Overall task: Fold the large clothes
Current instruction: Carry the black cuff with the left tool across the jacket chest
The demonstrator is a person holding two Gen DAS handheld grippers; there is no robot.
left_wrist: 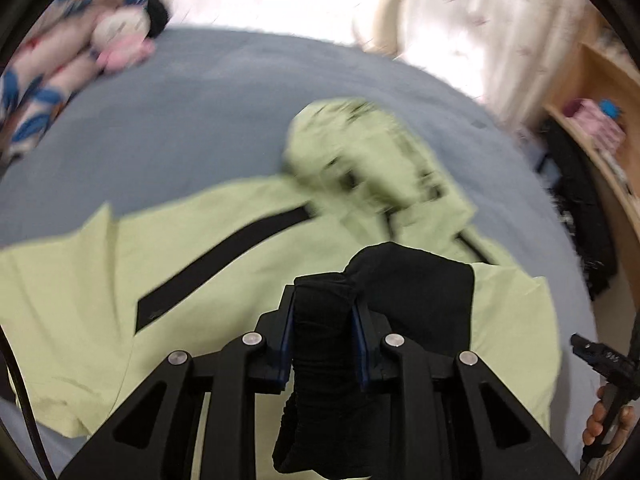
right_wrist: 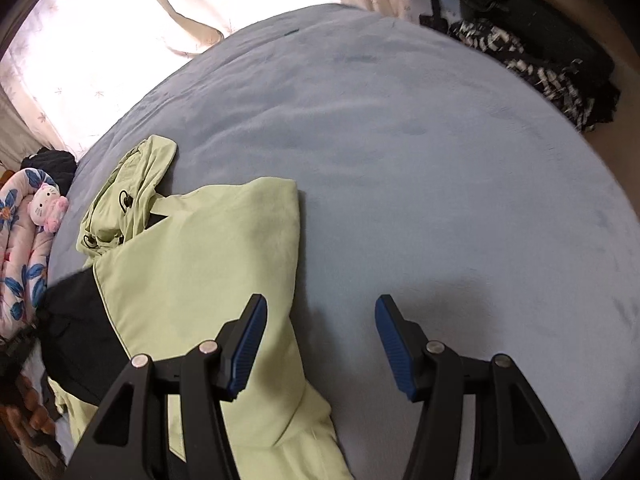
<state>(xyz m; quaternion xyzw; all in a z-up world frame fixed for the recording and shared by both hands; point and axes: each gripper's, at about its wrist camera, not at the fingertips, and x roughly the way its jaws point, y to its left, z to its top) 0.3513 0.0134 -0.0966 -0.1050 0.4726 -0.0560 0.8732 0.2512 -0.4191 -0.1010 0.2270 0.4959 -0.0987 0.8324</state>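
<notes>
Folding barely begun: left gripper (left_wrist: 324,320) clamped on black cuff (left_wrist: 412,280) of green jacket (left_wrist: 100,300), right gripper (right_wrist: 320,344) wide, empty, over bed (right_wrist: 440,160).

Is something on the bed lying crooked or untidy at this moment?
Yes. The light green jacket on the grey-blue bed is not flat: its hood is crumpled, and a black fabric part is bunched up, pinched in the left tool.

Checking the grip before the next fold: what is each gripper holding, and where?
Left gripper clamps the jacket's black cuff; right gripper is open, holding nothing.
</notes>
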